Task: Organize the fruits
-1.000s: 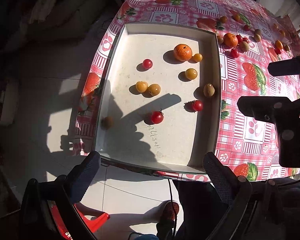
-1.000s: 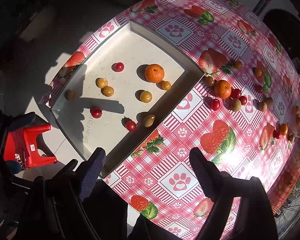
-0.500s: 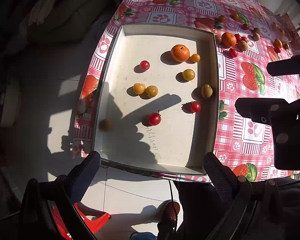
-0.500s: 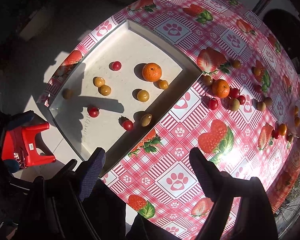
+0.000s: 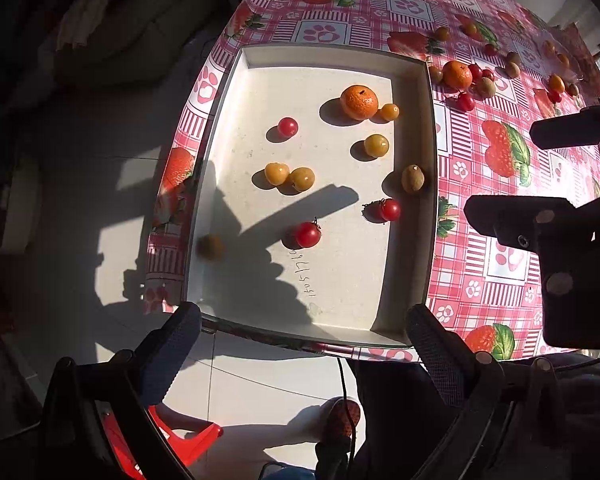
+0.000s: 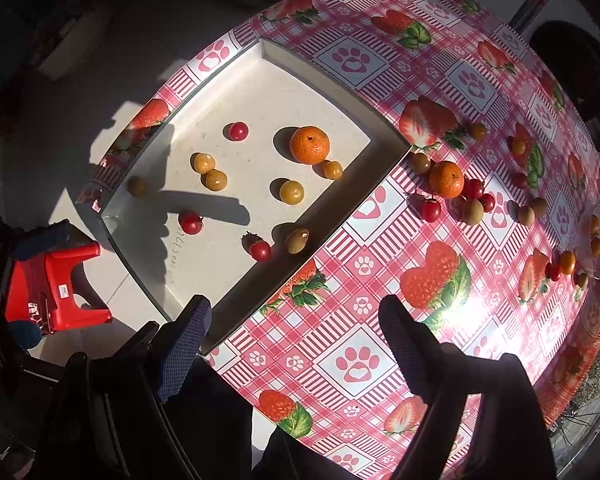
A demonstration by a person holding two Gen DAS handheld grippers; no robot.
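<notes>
Currently both the left gripper [image 5: 300,350] and right gripper [image 6: 296,340] hover spread and empty; next pick calls for the mandarin [image 6: 446,179] right of the tray [image 6: 332,92], frame centre-right.

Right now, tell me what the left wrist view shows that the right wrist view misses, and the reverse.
Only the left wrist view shows the right gripper from the side, over the tablecloth, and a shoe on the floor. Only the right wrist view shows the whole red stool and the fruit scattered far along the table edge, such as a small orange one. Both show the white tray, its large orange, and open fingers.
</notes>
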